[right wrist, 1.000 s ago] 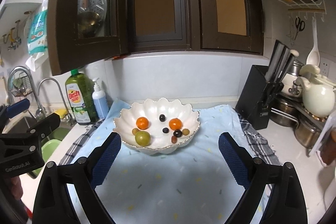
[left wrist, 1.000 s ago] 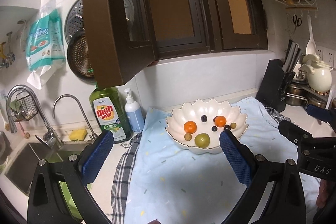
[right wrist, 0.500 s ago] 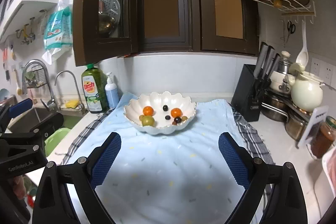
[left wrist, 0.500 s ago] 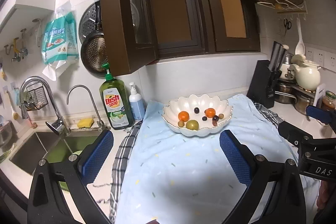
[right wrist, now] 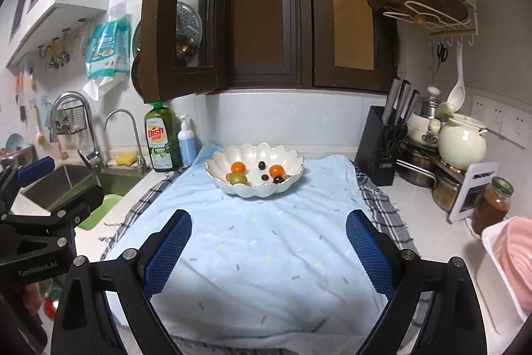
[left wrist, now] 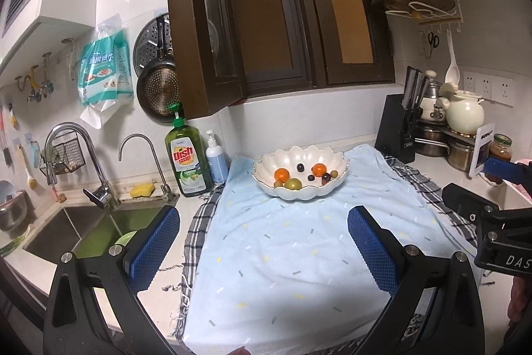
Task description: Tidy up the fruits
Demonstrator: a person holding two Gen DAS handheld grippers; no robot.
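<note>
- My left gripper (left wrist: 264, 242) is spread wide with nothing between its blue pads (left wrist: 154, 243); it hangs above the near part of the light blue cloth (left wrist: 299, 255) without touching it
- My right gripper (right wrist: 268, 250) is just as wide apart and also empty, poised over the same cloth, nearer its middle
- In the left wrist view the right gripper juts in at the right edge, and part of a hand (left wrist: 518, 298) shows below it, cut off by the frame
- In the right wrist view the left gripper shows at the left edge, above the sink (right wrist: 66, 185)
- A checked towel (right wrist: 385, 208) lies under the blue cloth, only its edges peeking out on both sides
- The white scalloped bowl (left wrist: 301, 191) sits at the far end of the cloth, well apart from both grippers
- Inside it I see two orange fruits (left wrist: 282, 174), a green fruit (left wrist: 292, 183) at the front, and several small dark ones (left wrist: 300, 167); the smallest pieces at the right are too tiny to name
- Left of the bowl stand a dish soap bottle (left wrist: 188, 160) and a pump bottle (left wrist: 216, 162); right of it stands a knife block (right wrist: 382, 148)
- A pink thing (right wrist: 512, 258) at the right edge is cut off and I cannot tell what it is
</note>
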